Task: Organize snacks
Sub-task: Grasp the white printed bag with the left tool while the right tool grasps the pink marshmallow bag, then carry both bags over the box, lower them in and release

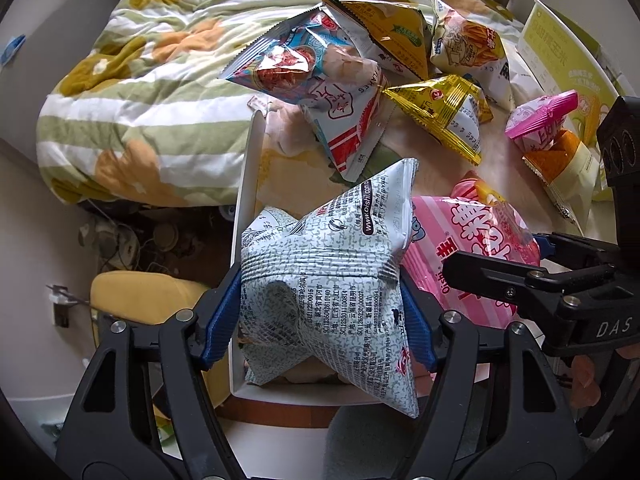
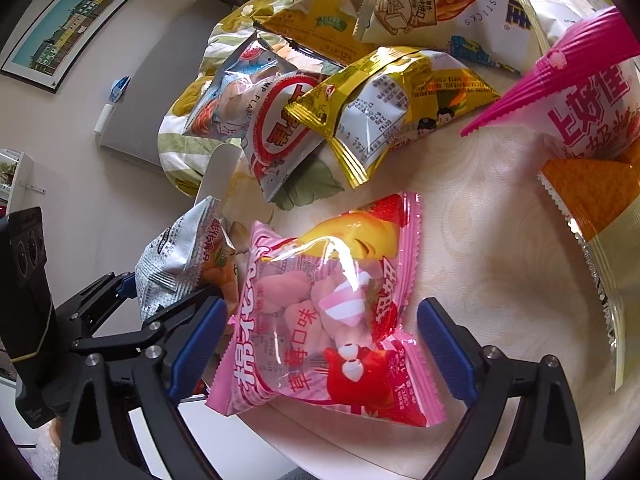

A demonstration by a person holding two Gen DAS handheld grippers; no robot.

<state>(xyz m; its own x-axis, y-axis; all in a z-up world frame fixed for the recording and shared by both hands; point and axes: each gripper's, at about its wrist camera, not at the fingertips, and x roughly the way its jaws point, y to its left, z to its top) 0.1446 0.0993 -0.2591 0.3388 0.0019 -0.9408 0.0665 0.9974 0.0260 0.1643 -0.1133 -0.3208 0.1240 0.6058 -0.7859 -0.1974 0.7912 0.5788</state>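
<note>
A grey-and-white printed snack bag [image 1: 320, 280] is pinched at its waist between the blue pads [image 1: 222, 320] of my left gripper [image 1: 320, 324], which is shut on it. The bag hangs over the near end of a white tray [image 1: 249, 176]. A pink marshmallow bag [image 2: 320, 312] lies flat on the cream tablecloth [image 2: 480, 240]. My right gripper [image 2: 320, 344] straddles it, open, with the bag between its fingers and a small gap at the right pad [image 2: 444, 344]. The left wrist view shows the right gripper [image 1: 492, 250] over that pink bag [image 1: 460, 248].
Several more snack bags lie heaped farther back: a gold one [image 1: 444, 108], a red-and-white one [image 1: 348, 124], a blue one [image 1: 280, 64], a magenta-topped one [image 2: 580, 80] and an orange pack [image 2: 592, 196]. A striped floral quilt [image 1: 140, 80] lies left; a green-white box [image 1: 560, 56] stands right.
</note>
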